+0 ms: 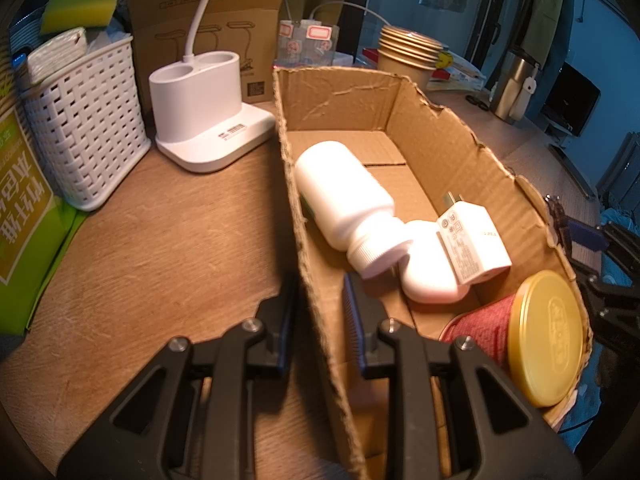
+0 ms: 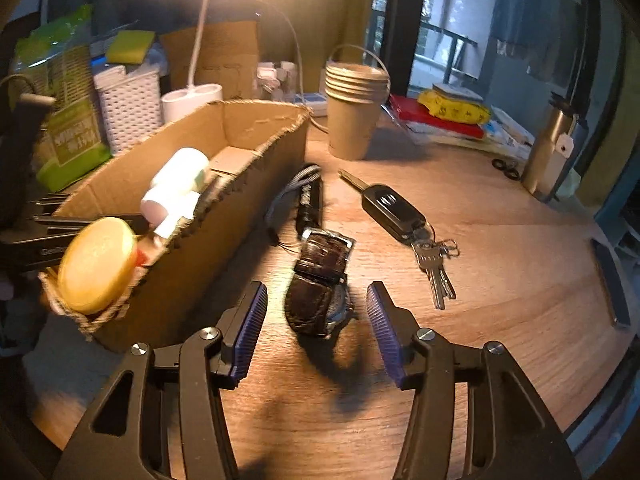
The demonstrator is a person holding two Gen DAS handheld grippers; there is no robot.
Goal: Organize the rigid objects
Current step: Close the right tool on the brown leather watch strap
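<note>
The right gripper (image 2: 316, 320) hangs wide open, the watch (image 2: 318, 300) lying between its pads. The leather strap looks soft and the case hard, so pinch across the curled band. The left gripper (image 1: 320, 320) straddles the cardboard box (image 1: 304, 240) wall, not quite closed.

The left black two-finger gripper with blue ribbed pads (image 1: 320, 320) is straddling a thin upright wall, one finger on each side, its jaws standing narrowly apart with neither pad clearly pressing; whether it is clamping cannot be told. The right black two-finger gripper with blue ribbed pads (image 2: 317, 330) is hovering low and pointing forward, its jaws spread wide, with both pads (image 2: 252, 330) apart from everything between them.
</note>
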